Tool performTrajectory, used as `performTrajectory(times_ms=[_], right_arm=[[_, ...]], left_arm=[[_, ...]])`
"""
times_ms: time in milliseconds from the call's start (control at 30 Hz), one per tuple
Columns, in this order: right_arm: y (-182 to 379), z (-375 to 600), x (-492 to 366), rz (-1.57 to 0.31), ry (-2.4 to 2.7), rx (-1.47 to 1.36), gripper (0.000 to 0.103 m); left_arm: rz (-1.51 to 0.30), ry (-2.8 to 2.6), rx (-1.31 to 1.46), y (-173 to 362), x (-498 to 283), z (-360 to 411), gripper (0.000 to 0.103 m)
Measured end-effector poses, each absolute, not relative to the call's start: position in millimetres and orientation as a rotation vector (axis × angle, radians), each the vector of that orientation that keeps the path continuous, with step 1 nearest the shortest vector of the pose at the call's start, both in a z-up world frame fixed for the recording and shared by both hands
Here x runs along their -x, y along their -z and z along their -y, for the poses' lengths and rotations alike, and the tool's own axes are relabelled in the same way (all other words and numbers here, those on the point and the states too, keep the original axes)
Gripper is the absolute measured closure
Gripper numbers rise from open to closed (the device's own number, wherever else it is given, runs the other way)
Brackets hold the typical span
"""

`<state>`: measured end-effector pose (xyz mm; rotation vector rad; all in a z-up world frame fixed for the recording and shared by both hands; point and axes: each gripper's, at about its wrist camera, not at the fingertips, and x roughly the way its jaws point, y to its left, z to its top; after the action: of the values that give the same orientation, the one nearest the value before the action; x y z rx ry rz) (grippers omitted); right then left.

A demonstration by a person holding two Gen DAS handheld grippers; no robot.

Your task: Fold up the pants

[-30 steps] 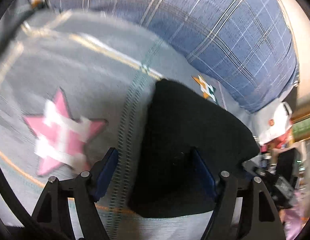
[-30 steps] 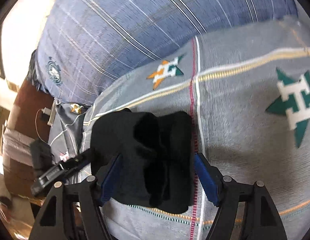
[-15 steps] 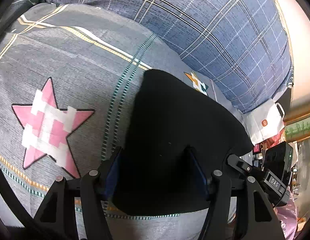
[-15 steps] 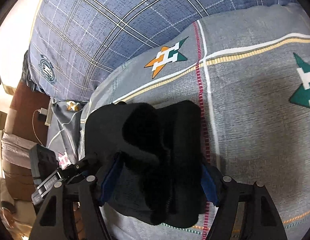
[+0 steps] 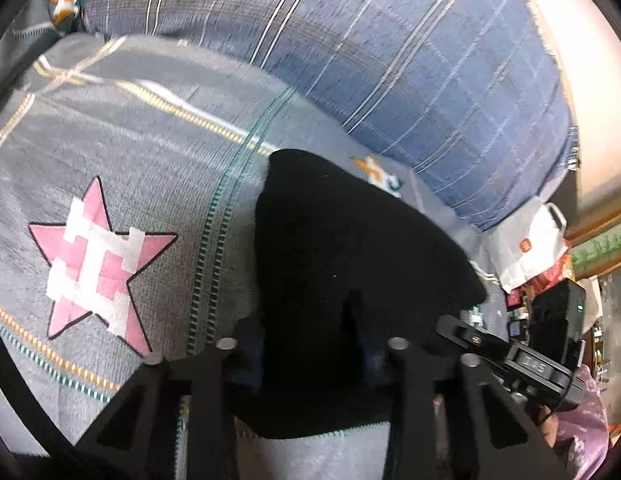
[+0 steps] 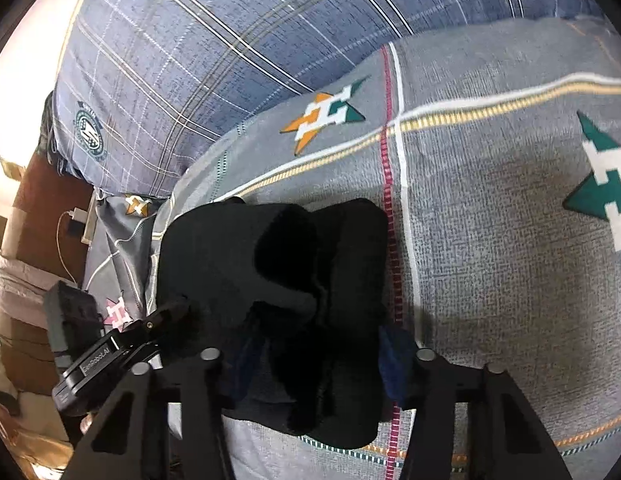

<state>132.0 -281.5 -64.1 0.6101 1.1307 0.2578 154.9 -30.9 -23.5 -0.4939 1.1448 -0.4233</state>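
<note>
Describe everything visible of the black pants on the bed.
The black pants are a soft, matte, fleecy-looking fabric, already bunched into a compact bundle with rounded folds. They lie on the grey star-patterned bedspread, below the blue plaid pillow. Both claws are closing with the fabric between their fingers.

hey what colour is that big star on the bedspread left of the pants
Pink with a white blocky pattern, outlined in black. The star shows best in the left wrist view, beside the black pants.

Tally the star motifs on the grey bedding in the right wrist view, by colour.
Orange-and-green star: 1
Green star: 1
Small orange star: 1
Pink star: 1
Total: 4
</note>
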Motion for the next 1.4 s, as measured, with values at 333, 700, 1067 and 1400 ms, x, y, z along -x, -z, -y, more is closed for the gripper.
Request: performTrajectory(times_ms=[333, 700, 1067, 1400], right_arm=[[35, 237, -136, -1.032, -0.376, -0.543, 0.063], [46, 244, -116, -1.097, -0.353, -0.579, 0.047], [69, 240, -103, -1.162, -0.275, -0.54, 0.046], [1, 235, -120, -1.041, -0.373, -0.505, 0.028]], left_arm=[[-1.129, 0.309, 0.569, 28, -138, -25, 0.072], [-1.169, 0.269, 0.515, 36, -103, -34, 0.038], [-1.14, 0.219, 0.428, 43, -86, -23, 0.033], [-1.1, 0.231, 0.434, -15, -127, -38, 0.033]])
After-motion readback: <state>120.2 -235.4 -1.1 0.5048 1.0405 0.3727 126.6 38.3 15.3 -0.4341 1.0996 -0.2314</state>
